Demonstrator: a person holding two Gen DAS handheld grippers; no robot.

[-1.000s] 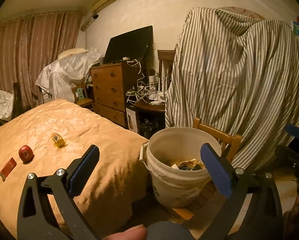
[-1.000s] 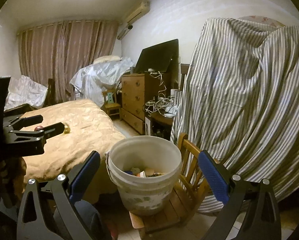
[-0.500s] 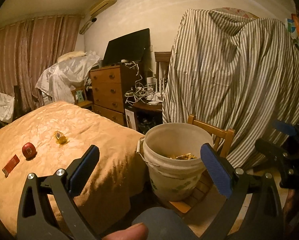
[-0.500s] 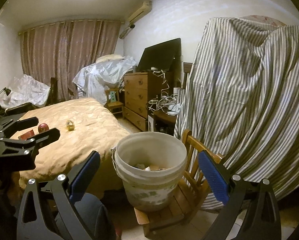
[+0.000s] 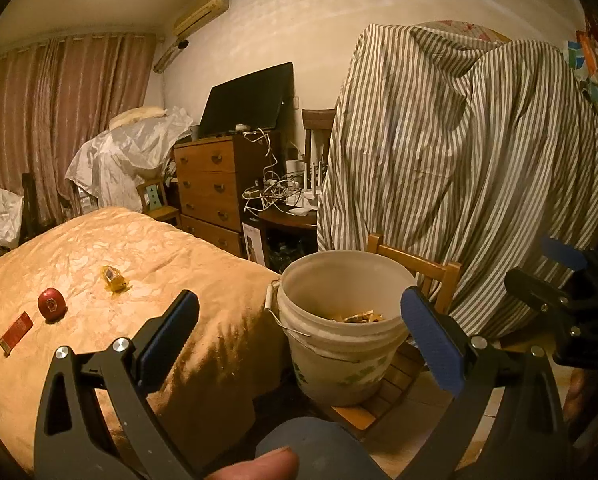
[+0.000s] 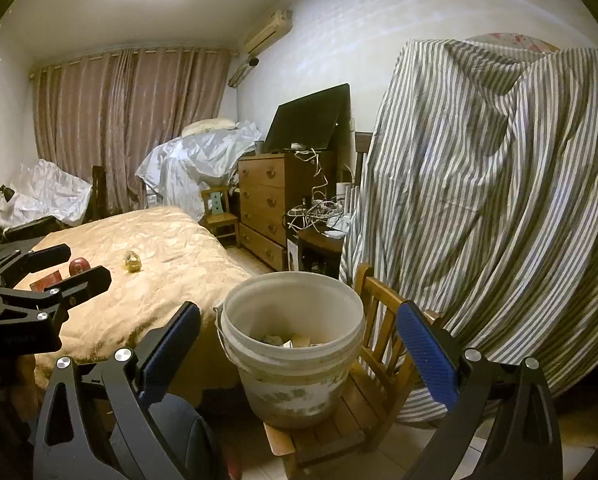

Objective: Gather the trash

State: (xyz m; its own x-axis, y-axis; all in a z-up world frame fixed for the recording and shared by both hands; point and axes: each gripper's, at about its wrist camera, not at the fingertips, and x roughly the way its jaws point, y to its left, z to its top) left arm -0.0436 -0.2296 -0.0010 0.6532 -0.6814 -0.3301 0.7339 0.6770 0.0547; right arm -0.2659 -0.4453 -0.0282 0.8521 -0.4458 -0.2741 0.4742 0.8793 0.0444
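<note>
A white plastic bucket [image 5: 341, 352] [image 6: 295, 372] with scraps of trash inside stands on a low wooden chair [image 6: 379, 396]. On the bed's tan cover [image 5: 99, 360] lie a crumpled yellow wrapper [image 5: 114, 279] [image 6: 132, 261], a round red item [image 5: 51, 304] [image 6: 79, 266] and a flat red packet [image 5: 15, 330] [image 6: 47, 281]. My left gripper [image 5: 299, 330] is open and empty, held back from the bucket. My right gripper [image 6: 297, 338] is open and empty too, in front of the bucket. The left gripper [image 6: 63, 266] also shows at the right wrist view's left edge.
A large striped sheet [image 5: 459, 168] drapes something tall behind the chair. A wooden dresser [image 5: 215, 192] with a dark screen stands against the wall, with a small table of tangled cables [image 5: 283, 196] beside it. Curtains [image 6: 127, 128] and plastic-covered piles fill the far side.
Both grippers have drawn back from the bucket, which now looks smaller and farther. The left wrist view has swung so the bed items sit nearer its middle. Both stay open.
</note>
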